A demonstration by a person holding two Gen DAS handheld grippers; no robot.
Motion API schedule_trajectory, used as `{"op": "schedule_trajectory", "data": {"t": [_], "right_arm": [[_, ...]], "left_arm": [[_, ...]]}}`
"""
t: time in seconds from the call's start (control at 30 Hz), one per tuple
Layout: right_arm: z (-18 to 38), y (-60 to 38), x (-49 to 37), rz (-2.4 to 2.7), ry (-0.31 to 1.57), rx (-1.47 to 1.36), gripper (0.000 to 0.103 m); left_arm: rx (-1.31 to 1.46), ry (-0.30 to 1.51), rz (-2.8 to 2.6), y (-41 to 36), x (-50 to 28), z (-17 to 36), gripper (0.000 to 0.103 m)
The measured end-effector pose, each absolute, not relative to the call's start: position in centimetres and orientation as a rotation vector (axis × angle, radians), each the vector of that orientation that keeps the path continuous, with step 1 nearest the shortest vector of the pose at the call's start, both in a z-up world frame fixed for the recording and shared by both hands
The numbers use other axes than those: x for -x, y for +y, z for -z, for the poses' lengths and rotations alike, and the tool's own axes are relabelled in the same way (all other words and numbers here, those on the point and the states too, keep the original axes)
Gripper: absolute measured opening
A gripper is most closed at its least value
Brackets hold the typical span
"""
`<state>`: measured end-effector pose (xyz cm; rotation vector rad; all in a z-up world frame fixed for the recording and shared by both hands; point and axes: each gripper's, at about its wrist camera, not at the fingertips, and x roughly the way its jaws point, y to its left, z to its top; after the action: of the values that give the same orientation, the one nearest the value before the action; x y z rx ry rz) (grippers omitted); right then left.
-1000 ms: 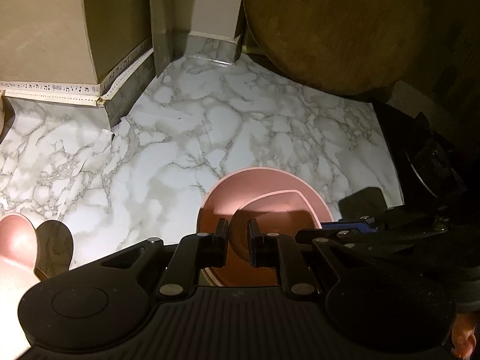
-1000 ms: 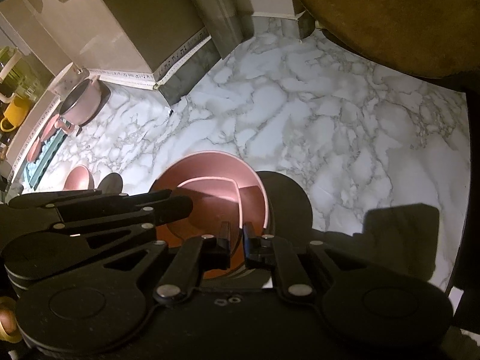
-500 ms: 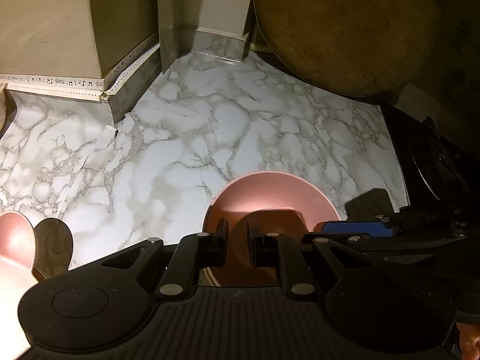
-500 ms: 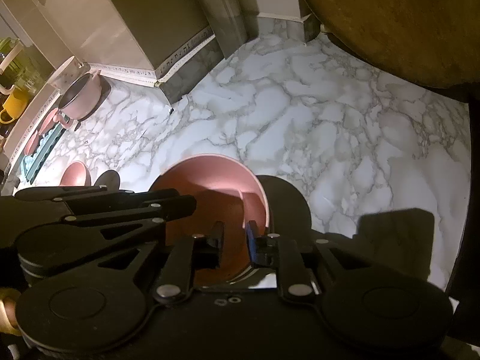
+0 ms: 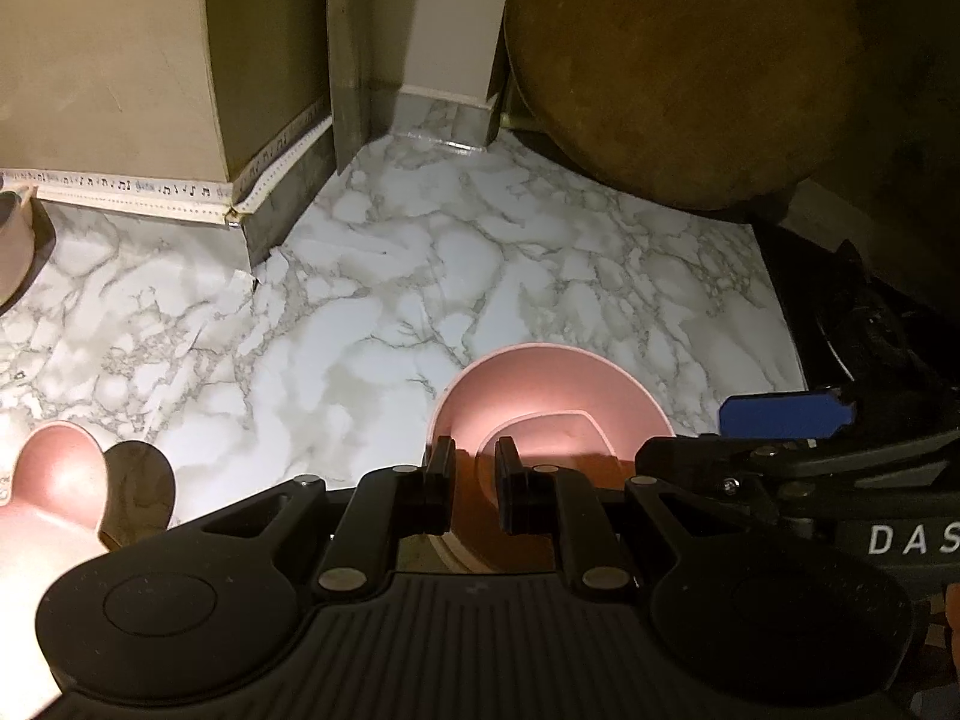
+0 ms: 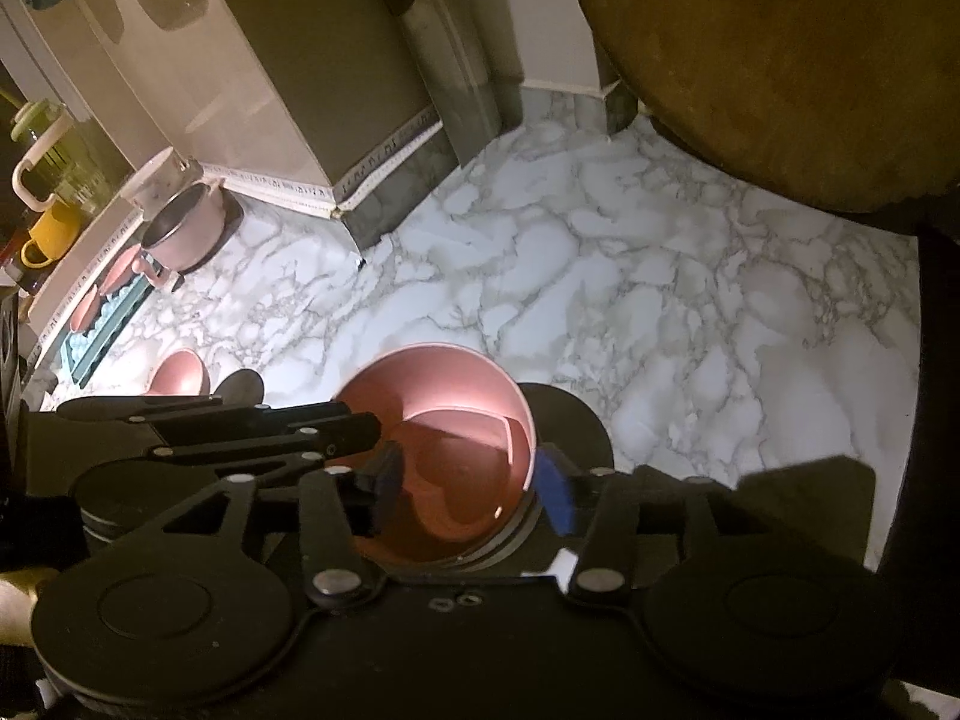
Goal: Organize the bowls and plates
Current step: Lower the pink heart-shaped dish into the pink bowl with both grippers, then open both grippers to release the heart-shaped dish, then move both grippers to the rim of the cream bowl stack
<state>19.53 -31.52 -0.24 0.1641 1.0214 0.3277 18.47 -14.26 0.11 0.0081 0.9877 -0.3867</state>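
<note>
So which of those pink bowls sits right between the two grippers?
The large pink bowl with a divider inside, upright. The smaller pink bowl sits apart, further left, beside the teal rack.

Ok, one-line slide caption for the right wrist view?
Right gripper open around rim of pink bowl on marble-patterned counter; left gripper alongside.

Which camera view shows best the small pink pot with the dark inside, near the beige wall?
The right wrist view: the pink pot appears whole there, with rim, dark inside and side handle. The left wrist view shows only a cropped part of it at the left edge.
</note>
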Motion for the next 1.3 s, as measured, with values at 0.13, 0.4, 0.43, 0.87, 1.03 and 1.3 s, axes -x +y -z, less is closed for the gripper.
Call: {"op": "schedule_trajectory", "data": {"t": [0.13, 0.4, 0.43, 0.87, 1.03, 1.3], "right_arm": [[-0.3, -31.6, -18.7, -0.316, 0.995, -0.165, 0.066], [-1.8, -31.5, -16.6, -0.319, 0.943, -0.166, 0.083], [-2.0, -31.4, -16.4, -0.320, 0.936, -0.167, 0.084], [-3.7, -30.9, -13.9, -0.320, 0.841, -0.155, 0.101], [-3.4, -30.8, -13.5, -0.281, 0.825, -0.129, 0.102], [-2.5, -31.7, -13.3, -0.242, 0.778, -0.145, 0.102]], "left_arm": [[-0.019, 0.963, 0.389, -13.9, -17.6, -0.9, 0.014], [-0.018, 0.915, 0.404, -12.7, -15.8, -2.2, 0.019], [-0.017, 0.909, 0.406, -12.5, -15.6, -2.4, 0.025], [-0.014, 0.839, 0.405, -10.7, -13.5, -3.7, 0.068], [-0.019, 0.826, 0.402, -10.5, -13.1, -3.6, 0.069], [-0.009, 0.814, 0.395, -10.2, -13.0, -2.9, 0.078]]}}
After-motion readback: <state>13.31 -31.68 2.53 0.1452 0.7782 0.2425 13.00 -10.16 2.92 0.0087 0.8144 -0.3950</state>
